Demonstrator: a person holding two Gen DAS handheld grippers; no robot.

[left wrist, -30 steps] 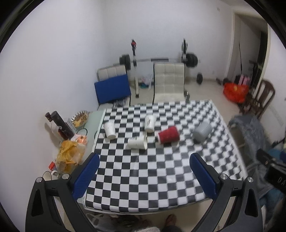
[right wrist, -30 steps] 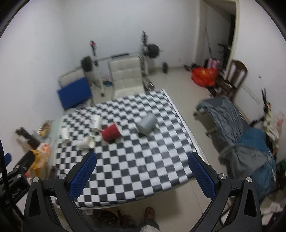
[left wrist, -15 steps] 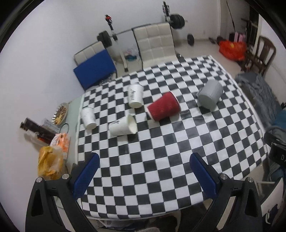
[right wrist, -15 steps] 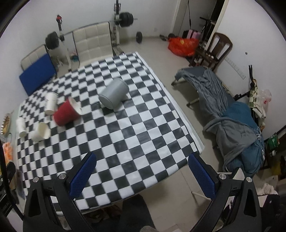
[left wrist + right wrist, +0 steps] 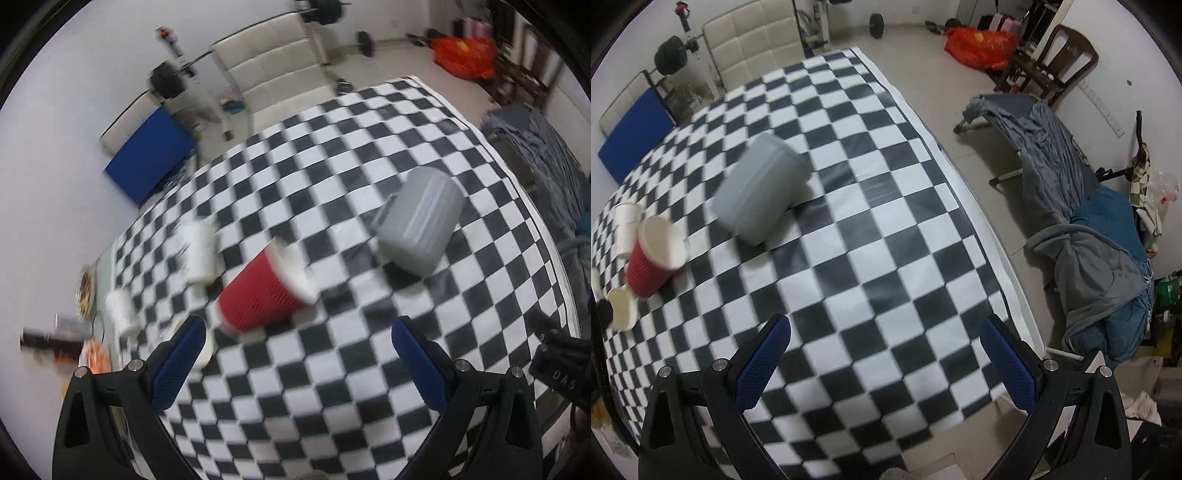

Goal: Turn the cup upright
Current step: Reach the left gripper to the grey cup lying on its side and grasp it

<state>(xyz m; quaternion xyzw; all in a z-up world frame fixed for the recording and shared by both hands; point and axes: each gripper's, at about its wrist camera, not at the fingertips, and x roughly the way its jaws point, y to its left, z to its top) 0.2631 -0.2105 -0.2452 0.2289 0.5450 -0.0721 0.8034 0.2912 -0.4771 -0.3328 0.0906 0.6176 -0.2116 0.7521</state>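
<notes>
A red ribbed cup (image 5: 264,290) lies on its side on the checkered table (image 5: 332,369), mouth toward the right; it also shows in the right wrist view (image 5: 652,256). A grey cup (image 5: 419,221) lies tipped to its right, also seen in the right wrist view (image 5: 759,188). White paper cups (image 5: 197,251) lie to the left. My left gripper (image 5: 297,345) is open and empty above the table, just in front of the red cup. My right gripper (image 5: 886,345) is open and empty over the table's right part.
A white padded chair (image 5: 273,70) and a blue cushion (image 5: 147,162) stand behind the table. A cot with grey and blue blankets (image 5: 1082,206) stands right of the table. Snack bags and bottles (image 5: 62,339) lie at the table's left edge.
Both grippers have moved down and forward toward the table; the cups now look much larger. Both stay open. The cups have not moved.
</notes>
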